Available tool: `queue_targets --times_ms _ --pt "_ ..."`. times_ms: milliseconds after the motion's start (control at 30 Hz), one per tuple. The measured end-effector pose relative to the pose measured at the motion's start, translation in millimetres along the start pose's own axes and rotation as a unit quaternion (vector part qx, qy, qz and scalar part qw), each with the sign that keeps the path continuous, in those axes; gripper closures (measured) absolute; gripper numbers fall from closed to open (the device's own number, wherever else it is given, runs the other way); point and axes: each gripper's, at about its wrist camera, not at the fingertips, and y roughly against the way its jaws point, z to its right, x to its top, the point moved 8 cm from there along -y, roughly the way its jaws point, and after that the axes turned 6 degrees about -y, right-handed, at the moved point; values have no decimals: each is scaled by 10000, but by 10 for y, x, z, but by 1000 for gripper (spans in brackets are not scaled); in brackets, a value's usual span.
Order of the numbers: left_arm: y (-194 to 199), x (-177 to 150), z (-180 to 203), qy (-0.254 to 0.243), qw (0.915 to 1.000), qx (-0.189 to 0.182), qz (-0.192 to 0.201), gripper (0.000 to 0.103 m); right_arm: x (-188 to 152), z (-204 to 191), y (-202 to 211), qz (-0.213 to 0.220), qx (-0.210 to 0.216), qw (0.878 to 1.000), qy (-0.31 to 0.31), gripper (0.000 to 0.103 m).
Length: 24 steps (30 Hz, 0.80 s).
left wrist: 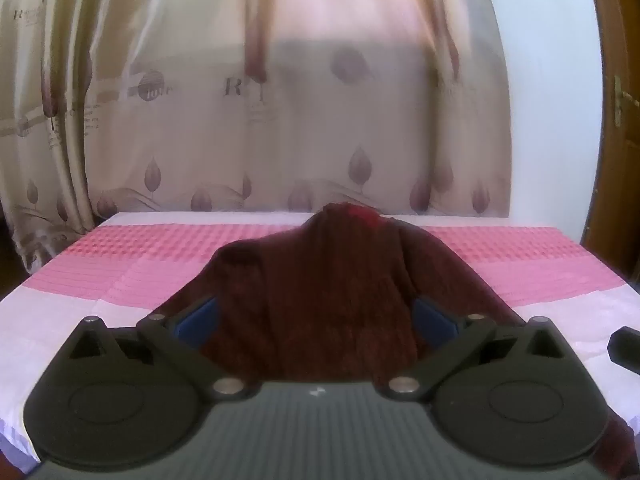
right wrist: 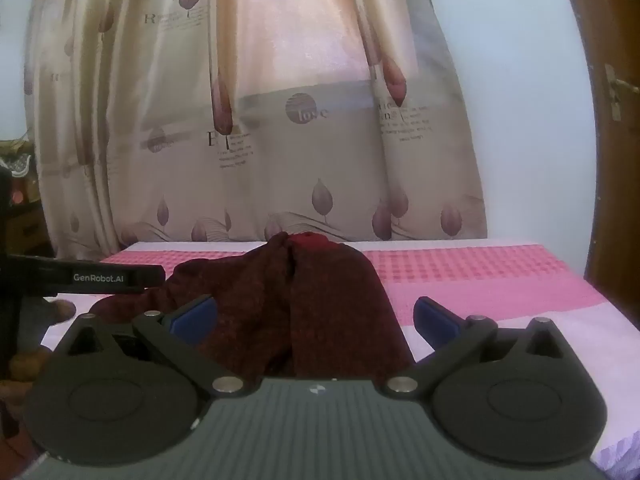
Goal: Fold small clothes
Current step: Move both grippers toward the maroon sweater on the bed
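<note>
Both tools stand wide open and grip nothing. At the centre of the left wrist view, the left tool [left wrist: 316,318] has its blue pads on either side of a dark red knitted garment [left wrist: 320,292], which lies bunched on the pink and white bed cover [left wrist: 120,264]. At the centre of the right wrist view, the right tool [right wrist: 316,316] has the same garment [right wrist: 304,304] between its pads. Behind, a beige curtain [right wrist: 280,120] with leaf prints fills the upper frame.
</note>
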Motion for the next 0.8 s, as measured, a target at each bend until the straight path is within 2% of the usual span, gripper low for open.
queue_targets --times_ms 267,467,800 --pt "-29 -197 46 39 9994 -89 -332 0 -32 22 29 -56 6 10000 -77 0" --pt "-45 -320 43 57 9991 -92 -410 0 -77 30 32 -106 -4 9998 -184 0" --pt "-60 -309 81 -96 9986 -37 -521 0 -133 32 10 -237 23 9995 -213 0"
